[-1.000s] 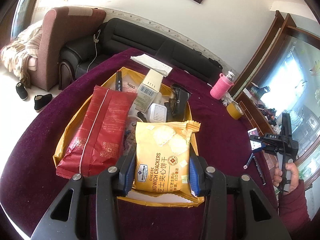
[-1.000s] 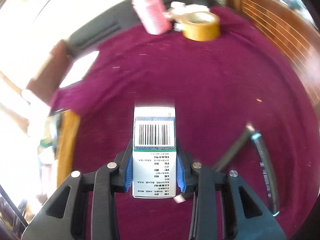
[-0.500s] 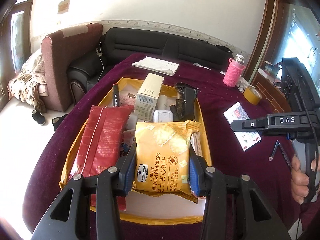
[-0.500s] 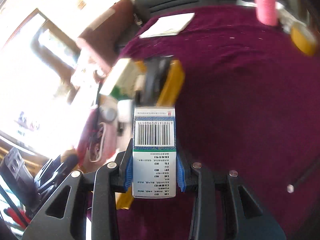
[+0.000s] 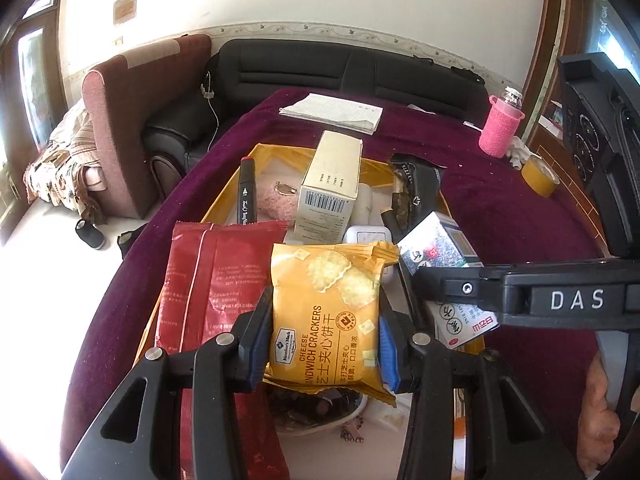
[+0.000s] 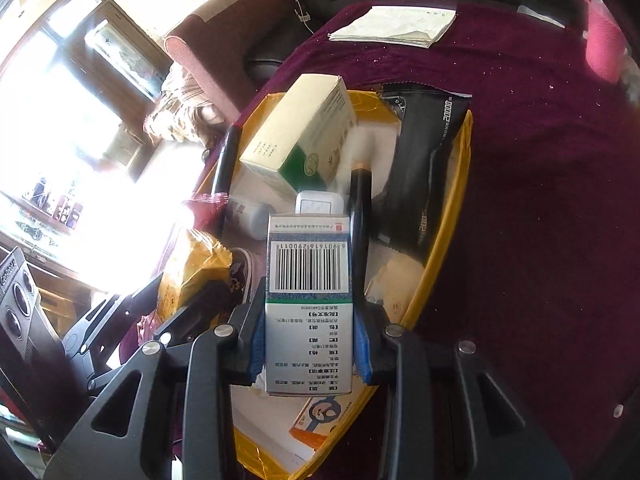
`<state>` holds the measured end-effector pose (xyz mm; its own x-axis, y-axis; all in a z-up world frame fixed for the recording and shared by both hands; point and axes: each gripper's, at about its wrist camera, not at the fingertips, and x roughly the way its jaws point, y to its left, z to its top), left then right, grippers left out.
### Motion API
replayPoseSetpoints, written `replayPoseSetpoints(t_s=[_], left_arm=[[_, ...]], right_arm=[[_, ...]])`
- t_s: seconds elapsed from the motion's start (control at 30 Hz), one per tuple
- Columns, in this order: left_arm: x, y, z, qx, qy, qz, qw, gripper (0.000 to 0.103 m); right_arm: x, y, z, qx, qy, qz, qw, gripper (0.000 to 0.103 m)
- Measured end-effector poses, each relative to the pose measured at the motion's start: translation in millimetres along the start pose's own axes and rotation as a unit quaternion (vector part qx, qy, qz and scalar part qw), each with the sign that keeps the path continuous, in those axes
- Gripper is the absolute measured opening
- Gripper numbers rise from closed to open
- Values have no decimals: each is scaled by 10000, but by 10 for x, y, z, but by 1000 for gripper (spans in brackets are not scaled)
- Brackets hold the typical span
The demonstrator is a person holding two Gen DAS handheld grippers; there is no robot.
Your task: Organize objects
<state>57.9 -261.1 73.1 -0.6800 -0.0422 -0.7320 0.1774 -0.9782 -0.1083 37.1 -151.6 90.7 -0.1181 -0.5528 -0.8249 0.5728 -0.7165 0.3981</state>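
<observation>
Cracker packet (image 5: 325,312): my left gripper (image 5: 323,344) is clamped on its sides, holding it above the yellow tray (image 5: 276,154).
Medicine box (image 6: 309,304): my right gripper (image 6: 310,340) is closed on it, barcode up, over the tray's (image 6: 448,224) near end.
Tray contents: red snack bag (image 5: 212,304), cream carton (image 5: 330,184), black marker (image 5: 246,192), dark pouch (image 5: 416,196) — all lying inside.
Left view only: my right tool crossing in front with the box (image 5: 436,248), my right hand (image 5: 598,412) on its handle, the pink bottle (image 5: 500,128) and tape roll (image 5: 540,176) well apart from the tray.
Right view only: an orange-and-white leaflet (image 6: 320,420) under the box — and my left tool gripping the packet (image 6: 192,276).
Surface: maroon cloth (image 5: 500,216) with folded papers (image 5: 332,114) at the far end.
Room: black sofa (image 5: 352,68), reddish armchair (image 5: 128,120).
</observation>
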Motion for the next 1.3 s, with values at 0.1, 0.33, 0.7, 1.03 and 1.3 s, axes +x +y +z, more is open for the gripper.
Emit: replayPoseSetpoints(t_s=[0.1,0.33,0.7,1.03,1.3], left_arm=[[44,-37,20,55,14,-4,10000,39],[131,-69,26,91,85,-37,9999,39],[110,-34,-18,-85,80,-130,9998,40],[-695,-95,-123,-145,-1574,813,9841,80],[-1029,233,-118,-1131,-2050,-785,9690,102]], right_arm=[[74,5,31,29,33,-55,10000,32],[180,-45,103,111,62,-133,9998,32],[236,4,157,23,-4,-66,10000,33],[-442,205,29,-388,-1228,-228,9914,52],[-847,257,-482,-958,-2460,-1757,9484,77]])
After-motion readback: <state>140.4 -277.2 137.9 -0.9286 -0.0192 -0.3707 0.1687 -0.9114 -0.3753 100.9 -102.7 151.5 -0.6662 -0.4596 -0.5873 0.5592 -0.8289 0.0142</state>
